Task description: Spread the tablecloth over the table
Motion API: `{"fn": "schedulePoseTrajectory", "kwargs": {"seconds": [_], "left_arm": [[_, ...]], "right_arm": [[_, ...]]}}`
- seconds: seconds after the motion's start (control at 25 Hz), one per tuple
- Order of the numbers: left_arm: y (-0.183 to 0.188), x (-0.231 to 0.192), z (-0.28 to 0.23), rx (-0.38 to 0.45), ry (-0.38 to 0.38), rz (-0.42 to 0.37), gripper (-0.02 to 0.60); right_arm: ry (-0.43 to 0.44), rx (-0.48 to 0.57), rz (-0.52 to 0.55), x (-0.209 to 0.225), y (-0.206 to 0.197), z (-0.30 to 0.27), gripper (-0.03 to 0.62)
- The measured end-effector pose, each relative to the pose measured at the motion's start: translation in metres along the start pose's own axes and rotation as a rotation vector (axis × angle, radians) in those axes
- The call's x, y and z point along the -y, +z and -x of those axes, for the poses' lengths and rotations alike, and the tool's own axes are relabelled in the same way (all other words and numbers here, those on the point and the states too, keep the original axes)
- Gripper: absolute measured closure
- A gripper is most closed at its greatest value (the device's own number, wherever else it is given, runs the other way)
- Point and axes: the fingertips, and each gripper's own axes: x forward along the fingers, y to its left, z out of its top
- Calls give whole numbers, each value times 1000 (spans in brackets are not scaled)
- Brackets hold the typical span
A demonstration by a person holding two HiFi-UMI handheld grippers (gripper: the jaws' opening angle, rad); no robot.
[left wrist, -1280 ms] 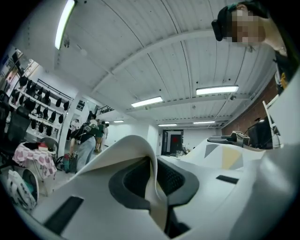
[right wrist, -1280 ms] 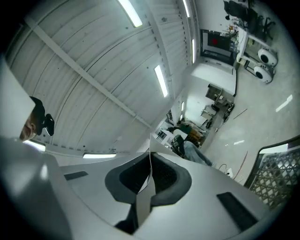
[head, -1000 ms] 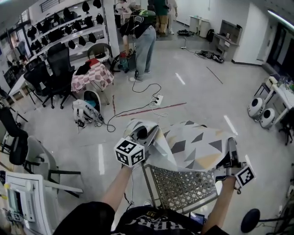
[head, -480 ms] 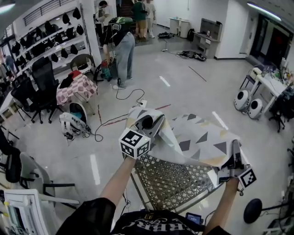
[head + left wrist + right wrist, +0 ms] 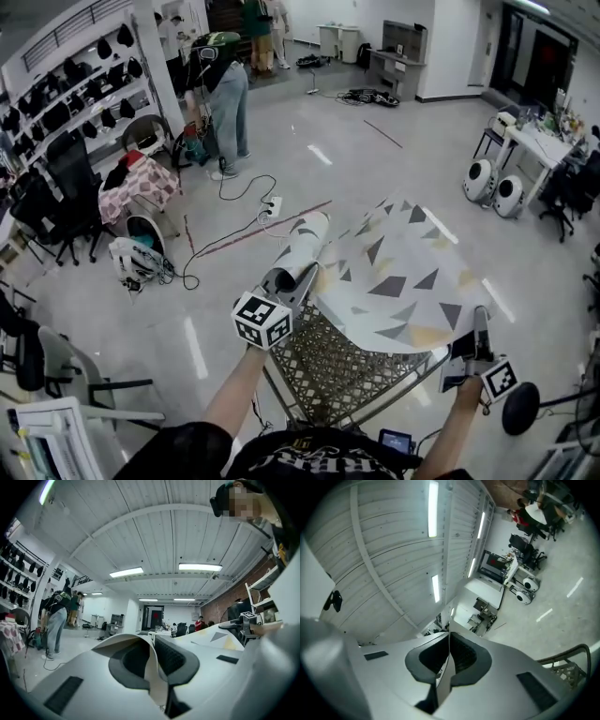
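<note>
A white tablecloth (image 5: 398, 281) with grey and yellow triangles hangs in the air over the metal mesh table (image 5: 328, 370), lifted and billowing toward the far right. Its left edge curls into a roll (image 5: 302, 246). My left gripper (image 5: 284, 284) is shut on the near left corner; in the left gripper view a fold of cloth (image 5: 154, 667) sits pinched between the jaws of the left gripper (image 5: 153, 660). My right gripper (image 5: 477, 328) is shut on the near right edge, and in the right gripper view a thin sheet of cloth (image 5: 445, 667) stands between the closed jaws of that gripper (image 5: 447, 656).
A person in jeans (image 5: 223, 94) bends over at the far left, by shelves. Cables and a power strip (image 5: 272, 206) lie on the floor beyond the table. A chair draped in checked cloth (image 5: 139, 187) and a white bag (image 5: 131, 258) stand left. Two white round machines (image 5: 492, 186) sit far right; a black stool (image 5: 520, 409) near right.
Both grippers have swung the cloth outward. It has risen off the table's far edge and now floats flatter and farther to the right, with more of the mesh top bare.
</note>
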Motion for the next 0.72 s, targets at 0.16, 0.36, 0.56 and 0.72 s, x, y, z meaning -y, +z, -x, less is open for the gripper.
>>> {"fn": "schedulePoseTrajectory", "kwargs": {"seconds": [0.16,0.36,0.56,0.72], "left_arm": [[-20,3,25,0,66,79,531],[-44,26,56,-44,106,143,519],[-117,69,59,-158,180,271,506],[-158,86,65,-281,239,300,512]], "right_arm": [[-66,27,-87,35,1,27,579],[-100,116,-171,66,27,60,579],[-88,126,-199,105,54,84,578],[-149,-39,-110,125,32,99,578]]}}
